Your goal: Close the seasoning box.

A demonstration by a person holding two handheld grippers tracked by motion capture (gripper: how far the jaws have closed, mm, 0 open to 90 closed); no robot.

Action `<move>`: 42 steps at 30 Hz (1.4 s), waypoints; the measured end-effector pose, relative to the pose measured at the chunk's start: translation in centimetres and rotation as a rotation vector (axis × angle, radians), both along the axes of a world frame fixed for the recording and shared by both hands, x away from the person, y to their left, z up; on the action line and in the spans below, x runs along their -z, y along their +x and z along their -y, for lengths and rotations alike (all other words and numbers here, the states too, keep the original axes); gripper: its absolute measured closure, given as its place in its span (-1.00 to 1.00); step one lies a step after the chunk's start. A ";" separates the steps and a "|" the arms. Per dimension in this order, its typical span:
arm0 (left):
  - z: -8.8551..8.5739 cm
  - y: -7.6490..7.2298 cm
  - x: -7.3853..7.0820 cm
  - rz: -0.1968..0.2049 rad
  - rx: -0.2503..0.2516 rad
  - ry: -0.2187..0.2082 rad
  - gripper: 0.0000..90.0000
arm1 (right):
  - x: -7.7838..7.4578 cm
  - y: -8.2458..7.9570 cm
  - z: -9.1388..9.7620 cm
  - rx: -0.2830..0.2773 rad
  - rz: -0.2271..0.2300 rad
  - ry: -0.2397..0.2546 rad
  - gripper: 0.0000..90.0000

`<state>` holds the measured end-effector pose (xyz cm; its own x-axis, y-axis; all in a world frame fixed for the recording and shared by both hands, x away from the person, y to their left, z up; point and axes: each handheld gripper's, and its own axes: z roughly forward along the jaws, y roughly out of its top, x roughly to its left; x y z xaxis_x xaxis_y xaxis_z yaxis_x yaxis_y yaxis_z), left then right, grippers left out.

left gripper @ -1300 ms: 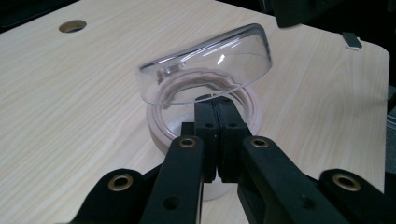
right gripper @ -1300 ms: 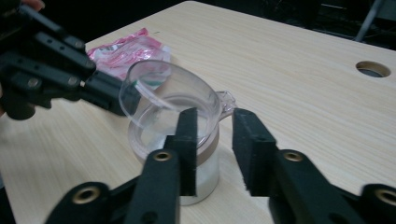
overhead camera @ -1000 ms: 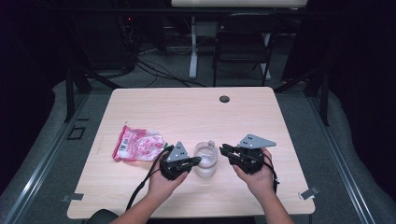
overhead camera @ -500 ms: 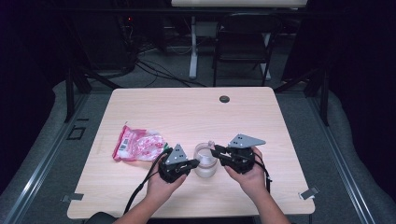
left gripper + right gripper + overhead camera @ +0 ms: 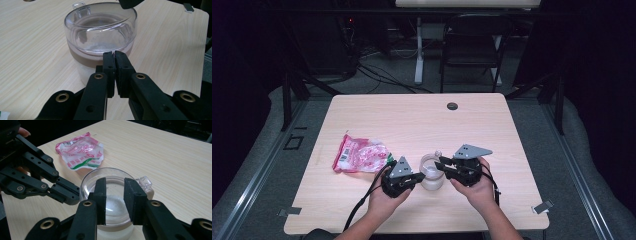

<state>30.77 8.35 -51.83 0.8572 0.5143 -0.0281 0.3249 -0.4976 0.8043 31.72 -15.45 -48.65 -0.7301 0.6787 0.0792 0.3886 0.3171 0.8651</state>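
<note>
On the wooden bench [image 5: 492,135] a clear cup [image 5: 431,172] is stood upright between both grippers, the left gripper [image 5: 114,60] kept closed against its side, the right gripper [image 5: 115,195] just opened partly above its rim.

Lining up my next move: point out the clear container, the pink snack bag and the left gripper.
clear container [image 5: 110,195]: right gripper view, inner wall under the rim.
pink snack bag [image 5: 360,159]: high view, middle of the crumpled bag.
left gripper [image 5: 114,56]: left gripper view, tips of its closed jaws.
</note>
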 end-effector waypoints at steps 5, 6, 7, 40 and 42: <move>-0.2 0.1 0.1 -0.004 -0.005 0.002 0.93 | 0.0 0.1 0.1 0.004 0.001 0.007 0.59; -0.3 0.1 0.1 -0.003 -0.012 0.008 0.92 | 0.0 0.1 0.1 0.005 0.002 0.008 0.59; -0.4 0.2 0.1 -0.007 -0.018 0.009 0.92 | 0.0 0.1 0.1 0.005 0.002 0.008 0.59; -2.8 1.6 -0.7 -0.006 -0.115 -0.072 -0.06 | -0.6 0.6 0.7 0.032 0.021 0.012 0.17; -3.3 1.7 -1.0 0.006 -0.125 -0.077 -0.10 | -0.7 0.6 0.8 0.039 0.024 0.018 0.09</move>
